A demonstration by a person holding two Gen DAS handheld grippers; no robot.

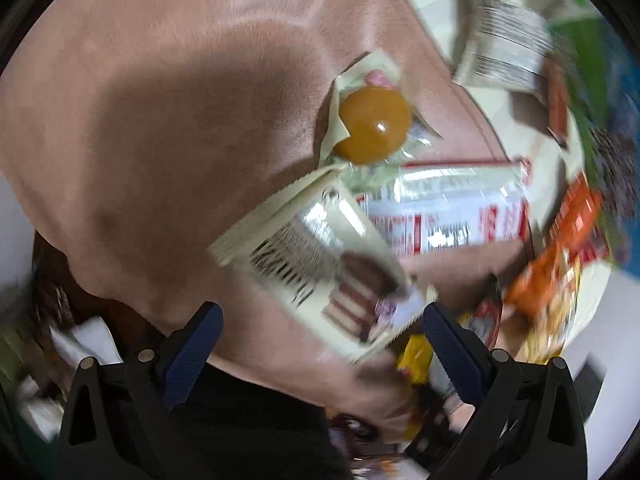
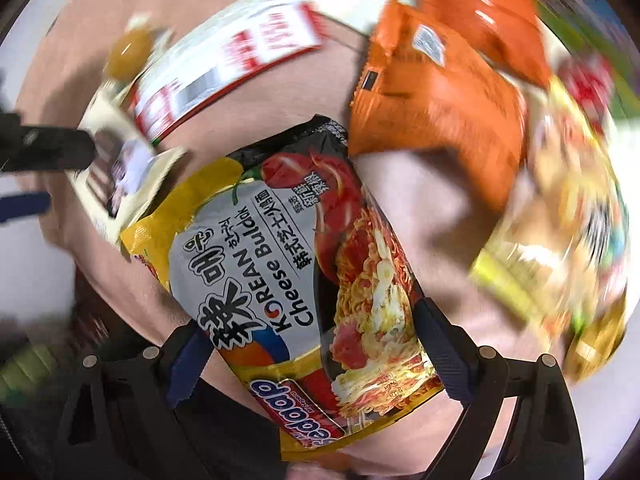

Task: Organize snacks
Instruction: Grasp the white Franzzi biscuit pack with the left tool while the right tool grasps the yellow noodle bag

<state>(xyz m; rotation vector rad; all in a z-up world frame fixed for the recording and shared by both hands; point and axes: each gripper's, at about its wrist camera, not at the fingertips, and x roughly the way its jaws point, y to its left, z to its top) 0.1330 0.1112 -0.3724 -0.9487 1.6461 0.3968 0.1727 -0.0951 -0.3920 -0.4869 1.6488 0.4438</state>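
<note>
Yellow and grey foil, the noodle packet point(image 2: 304, 292) lies flat on the tan cushion point(image 2: 420, 200), between the wide-apart jaws of the right gripper point(image 2: 316, 364), which do not press it. I judge it light, crackly and slippery, with a brittle block inside; the two long edges are best to take. Left gripper point(image 1: 320, 340) is open too, a cream wafer pack point(image 1: 320, 264) between its fingers. Farther off lie an orange bag point(image 2: 440, 108) and a red-white pack point(image 2: 228, 60).
</note>
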